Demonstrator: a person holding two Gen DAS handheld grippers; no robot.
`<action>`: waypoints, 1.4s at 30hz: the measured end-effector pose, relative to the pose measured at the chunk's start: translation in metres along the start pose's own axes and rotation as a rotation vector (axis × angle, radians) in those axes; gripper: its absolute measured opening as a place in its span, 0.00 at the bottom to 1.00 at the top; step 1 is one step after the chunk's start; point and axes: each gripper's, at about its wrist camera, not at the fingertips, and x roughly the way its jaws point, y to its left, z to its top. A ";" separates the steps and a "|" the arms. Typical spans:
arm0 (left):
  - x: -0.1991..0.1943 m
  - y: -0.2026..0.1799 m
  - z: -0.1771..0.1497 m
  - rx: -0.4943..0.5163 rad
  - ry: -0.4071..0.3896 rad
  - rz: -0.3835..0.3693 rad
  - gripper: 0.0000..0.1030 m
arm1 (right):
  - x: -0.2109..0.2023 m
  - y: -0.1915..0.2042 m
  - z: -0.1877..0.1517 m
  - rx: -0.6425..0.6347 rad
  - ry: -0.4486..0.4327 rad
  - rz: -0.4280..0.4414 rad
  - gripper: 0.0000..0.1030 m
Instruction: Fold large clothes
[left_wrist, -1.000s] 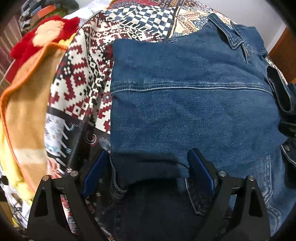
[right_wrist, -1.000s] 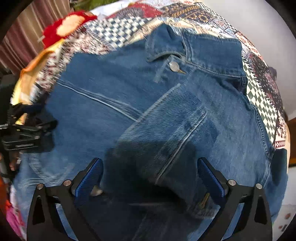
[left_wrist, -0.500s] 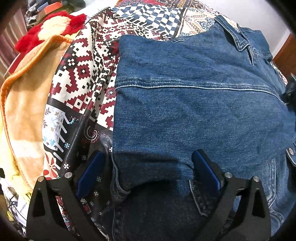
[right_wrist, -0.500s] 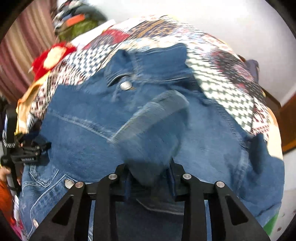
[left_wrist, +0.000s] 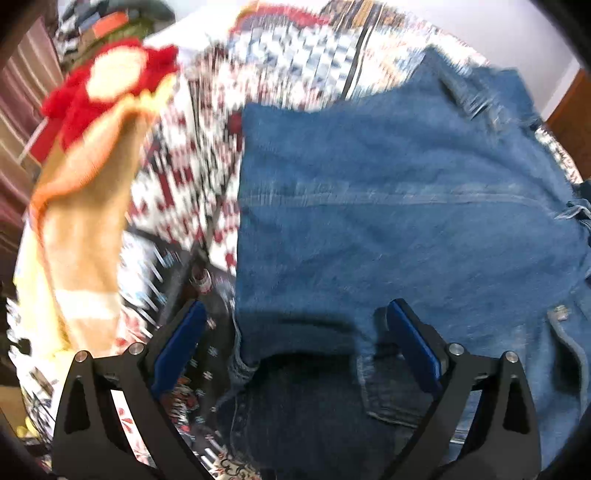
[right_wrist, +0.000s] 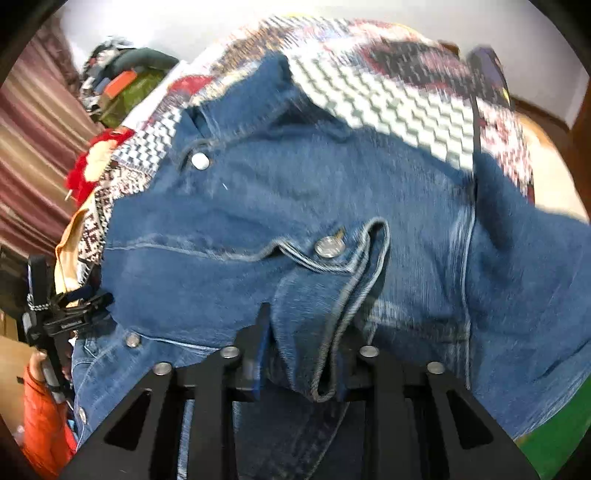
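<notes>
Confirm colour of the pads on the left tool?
Blue pads on a black frame; clearest in the left wrist view.

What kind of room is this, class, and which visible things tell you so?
Probably a bedroom: a denim jacket lies on a patterned patchwork bedspread, beside an orange blanket, with striped curtains behind.
</notes>
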 end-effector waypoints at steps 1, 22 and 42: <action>-0.009 -0.003 0.004 0.010 -0.020 -0.001 0.96 | -0.005 0.004 0.003 -0.021 -0.021 -0.007 0.21; 0.009 -0.101 0.013 0.234 -0.029 -0.040 1.00 | 0.008 -0.024 -0.015 -0.091 0.003 -0.236 0.56; -0.080 -0.129 0.053 0.128 -0.232 -0.127 1.00 | -0.139 -0.055 -0.013 0.128 -0.300 -0.145 0.83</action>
